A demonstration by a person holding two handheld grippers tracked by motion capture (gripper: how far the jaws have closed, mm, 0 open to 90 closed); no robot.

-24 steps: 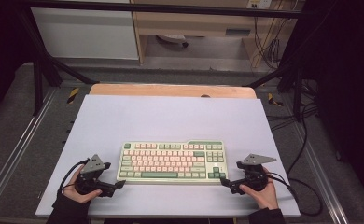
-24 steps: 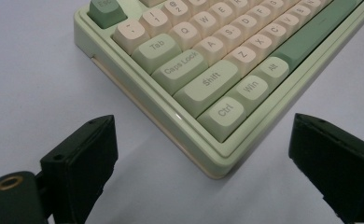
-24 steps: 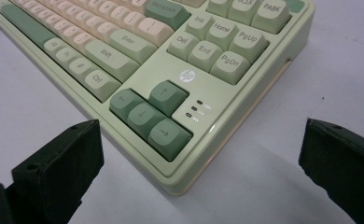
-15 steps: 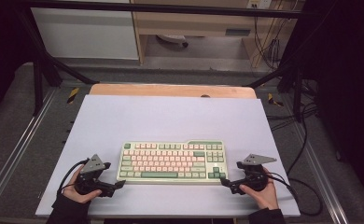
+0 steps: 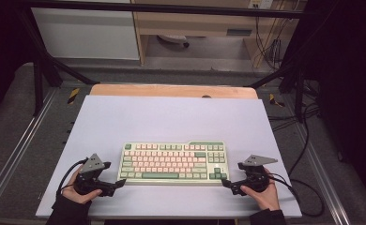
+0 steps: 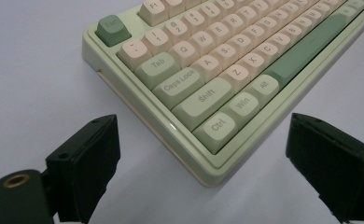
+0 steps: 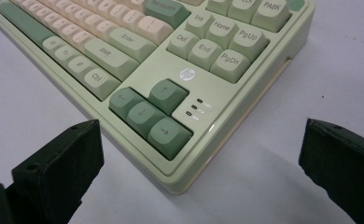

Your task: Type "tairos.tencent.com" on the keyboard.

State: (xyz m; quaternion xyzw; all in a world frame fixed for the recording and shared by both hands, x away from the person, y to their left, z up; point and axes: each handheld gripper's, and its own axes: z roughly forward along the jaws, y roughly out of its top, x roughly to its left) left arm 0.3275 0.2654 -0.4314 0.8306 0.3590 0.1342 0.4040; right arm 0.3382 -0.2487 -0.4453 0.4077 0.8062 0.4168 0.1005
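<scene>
A pale green keyboard (image 5: 173, 163) with cream and darker green keys lies flat on the white table (image 5: 171, 117), toward the 6 o'clock edge of the sheet and roughly centred across it. Its long side runs straight from 9 o'clock to 3 o'clock.

The left gripper (image 5: 117, 184) sits at about 8 o'clock from the keyboard, held in the person's left hand (image 5: 80, 190) and resting low on the table. Its jaws stand spread wide and grip nothing; they point in toward the keyboard's near left corner. In the left gripper view that corner (image 6: 217, 172), with the Ctrl key just above it, lies between the two black jaws but touches neither (there is bare table on each side of it).

The right gripper (image 5: 228, 184) mirrors it at about 4 o'clock from the keyboard, in the person's right hand (image 5: 261, 192). Its jaws are also released and wide apart, aimed at the near right corner. In the right gripper view the arrow keys (image 7: 150, 112) and the corner below them sit between the jaws, again with a clear gap to each pad, so nothing is being grasped.

Each gripper carries a grey three-cornered plate on top and trails a black cable off toward the table's near edge. Beyond the table at 12 o'clock, a strip of bare wood (image 5: 171, 90) shows past the white sheet.
</scene>
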